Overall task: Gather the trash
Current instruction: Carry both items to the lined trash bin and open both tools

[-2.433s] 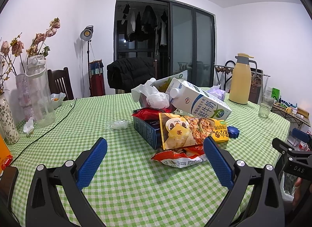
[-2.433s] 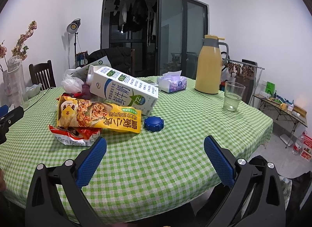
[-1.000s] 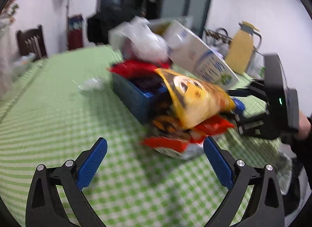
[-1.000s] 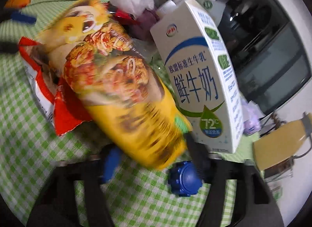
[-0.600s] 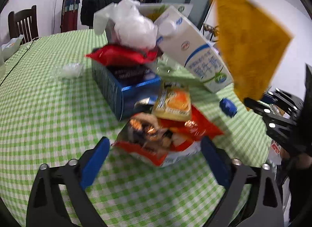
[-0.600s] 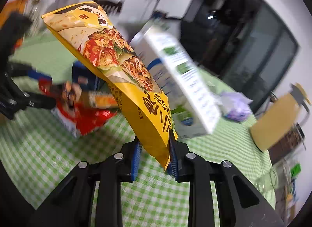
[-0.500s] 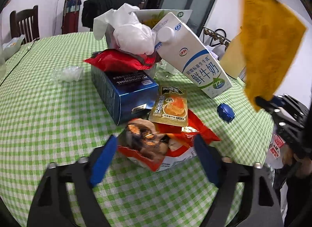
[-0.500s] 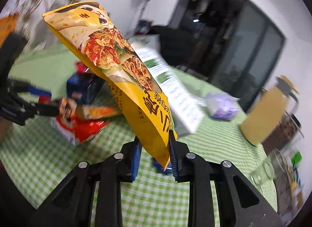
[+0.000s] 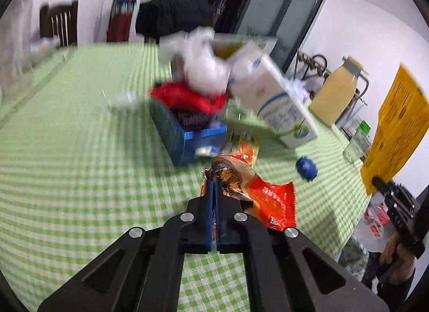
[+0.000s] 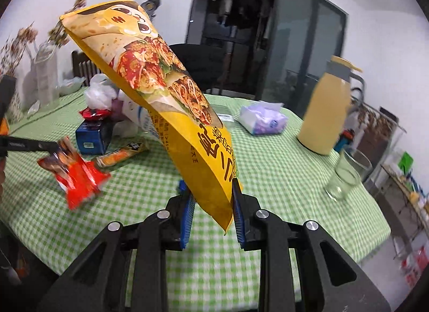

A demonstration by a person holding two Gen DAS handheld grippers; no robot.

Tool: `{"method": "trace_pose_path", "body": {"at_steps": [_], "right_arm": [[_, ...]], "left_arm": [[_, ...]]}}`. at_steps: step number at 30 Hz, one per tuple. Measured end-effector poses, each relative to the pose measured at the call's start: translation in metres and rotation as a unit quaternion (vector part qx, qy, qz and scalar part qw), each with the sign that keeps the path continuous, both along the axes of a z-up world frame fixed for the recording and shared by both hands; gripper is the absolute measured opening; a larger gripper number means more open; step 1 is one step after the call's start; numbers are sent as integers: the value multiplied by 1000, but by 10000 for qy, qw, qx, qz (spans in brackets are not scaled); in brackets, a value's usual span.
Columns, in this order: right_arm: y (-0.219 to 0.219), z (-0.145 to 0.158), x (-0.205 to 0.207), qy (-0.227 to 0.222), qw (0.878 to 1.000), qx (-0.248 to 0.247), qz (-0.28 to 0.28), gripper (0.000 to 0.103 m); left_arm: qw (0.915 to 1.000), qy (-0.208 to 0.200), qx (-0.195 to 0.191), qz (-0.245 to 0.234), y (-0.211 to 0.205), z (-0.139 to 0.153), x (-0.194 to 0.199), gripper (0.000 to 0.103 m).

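Left gripper (image 9: 214, 177): blue pads pinched together on red snack wrapper (image 9: 264, 199); blue box (image 9: 185, 135) just beyond; milk carton (image 9: 273, 102) beyond-right.

My room is evenly and brightly lit from overhead, and the white walls bounce the light, so shadows on the green checked tablecloth (image 10: 281, 167) stay faint. My left wrist view is smeared with motion blur: everything around the milk carton (image 9: 270, 102) is soft. My right wrist view is sharper, blurred mainly left of the yellow snack bag (image 10: 161, 102). Both views bulge, with black corners. The dark glass door (image 10: 265, 33) behind the bag shows dim reflections.
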State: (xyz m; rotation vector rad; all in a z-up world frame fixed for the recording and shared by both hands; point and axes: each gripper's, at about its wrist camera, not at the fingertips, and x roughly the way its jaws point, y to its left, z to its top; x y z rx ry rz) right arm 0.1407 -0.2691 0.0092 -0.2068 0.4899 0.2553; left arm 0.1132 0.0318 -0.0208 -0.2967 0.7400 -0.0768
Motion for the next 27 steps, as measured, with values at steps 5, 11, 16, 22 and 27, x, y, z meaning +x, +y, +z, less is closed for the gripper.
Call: {"method": "trace_pose_path", "body": {"at_steps": [5,11,16,22,27], "right_arm": [[-35,-3,-24,-30,9988,315,-379,26],[-93,-6,-60,-168,9915,730,-1068,26],[-175,-31,-94,-90,9640,1374,-2273,26],[-272,-119,-116,674,9009,2100,-3738,26],[-314,-179,-134,1364,8608,2254,-4354,26]], "left_arm": [[9948,-792,610,208,-8,44,-30,0],[9874,-1295,856,297,-29,77,-47,0],[9850,-1554,748,-93,-68,94,-51,0],[9779,-1619,718,-1109,-160,95,-28,0],[9652,-1416,696,-2086,-258,78,-11,0]]}}
